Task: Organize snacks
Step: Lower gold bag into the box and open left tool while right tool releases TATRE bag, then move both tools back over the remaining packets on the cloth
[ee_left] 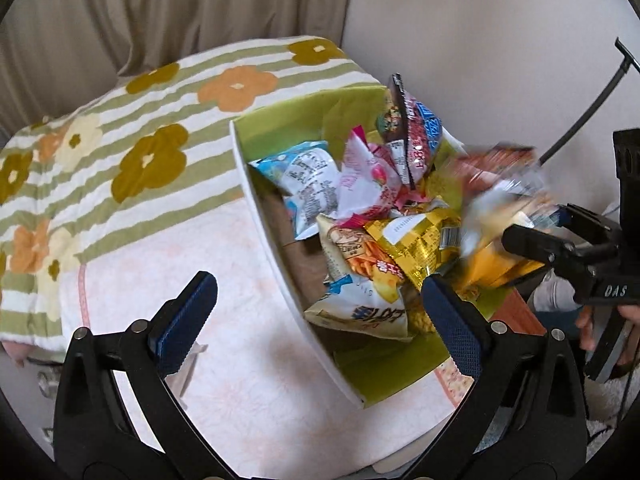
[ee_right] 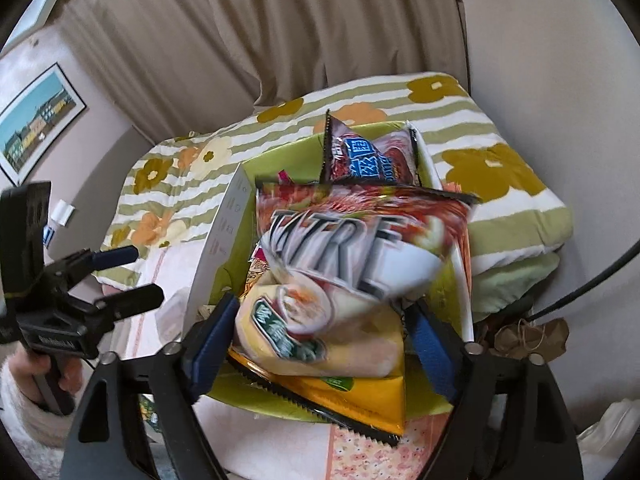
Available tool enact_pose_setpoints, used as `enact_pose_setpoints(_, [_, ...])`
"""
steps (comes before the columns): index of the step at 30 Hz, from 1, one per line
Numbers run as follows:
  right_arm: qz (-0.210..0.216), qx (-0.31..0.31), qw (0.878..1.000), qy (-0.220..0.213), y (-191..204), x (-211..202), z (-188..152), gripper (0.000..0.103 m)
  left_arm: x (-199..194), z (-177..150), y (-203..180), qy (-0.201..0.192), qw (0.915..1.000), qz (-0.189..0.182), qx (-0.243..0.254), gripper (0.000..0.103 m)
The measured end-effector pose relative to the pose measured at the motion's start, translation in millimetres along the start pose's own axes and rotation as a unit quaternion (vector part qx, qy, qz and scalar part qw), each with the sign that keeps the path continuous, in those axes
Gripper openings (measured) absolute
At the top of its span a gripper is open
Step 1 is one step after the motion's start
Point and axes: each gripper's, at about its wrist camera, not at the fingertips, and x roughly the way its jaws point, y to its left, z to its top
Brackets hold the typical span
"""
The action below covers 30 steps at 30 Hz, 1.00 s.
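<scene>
A box, green inside and white outside [ee_left: 256, 184] [ee_right: 224, 240], lies on a pink cloth and holds several snack bags: a blue-white one [ee_left: 304, 184], a pink one [ee_left: 360, 176], a gold one [ee_left: 416, 240] and a chip bag [ee_left: 360, 316]. A dark red bag [ee_right: 368, 156] stands upright at the far end. My left gripper [ee_left: 320, 320] is open wide over the box's near wall with nothing between its fingers. My right gripper [ee_right: 320, 344] is open at the box's other side. A blurred red-and-white bag [ee_right: 360, 240] and a yellow bag [ee_right: 320, 340] sit between its jaws, over the box.
A striped blanket with flowers [ee_left: 160, 120] lies folded behind the box. Beige curtains [ee_left: 160, 0] and a wall close off the back. A black cable [ee_left: 580, 112] runs at the right. A hand in a fluffy sleeve [ee_right: 24, 372] holds the left gripper [ee_right: 144, 276].
</scene>
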Motion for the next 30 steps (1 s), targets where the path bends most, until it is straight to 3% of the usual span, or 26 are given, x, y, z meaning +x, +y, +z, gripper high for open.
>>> enact_pose_setpoints(2, [-0.013,-0.006,1.000,-0.016,1,-4,-2,0.099,-1,-1,4,-0.002,1.0000,0.002,-0.005,0.101])
enact_pose_setpoints(8, [-0.042,-0.003,0.999,-0.027,-6,-15,-10,0.100,-5,-11,19,-0.001,0.9997,0.009,-0.021,0.101])
enact_pose_setpoints(16, [-0.026,-0.009,0.999,-0.041,-3,-28,-13,0.100,-26,-37,54,0.002,0.9973,0.048,-0.056,0.101])
enact_pose_setpoints(24, [0.015,-0.058,0.996,-0.059,46,-42,-11,0.100,-64,-66,96,-0.004,0.9934,0.077,-0.084,0.102])
enact_pose_setpoints(30, [0.035,-0.088,0.994,-0.053,101,-30,-20,0.100,-72,-83,134,0.001,0.9947,0.069,-0.076,0.102])
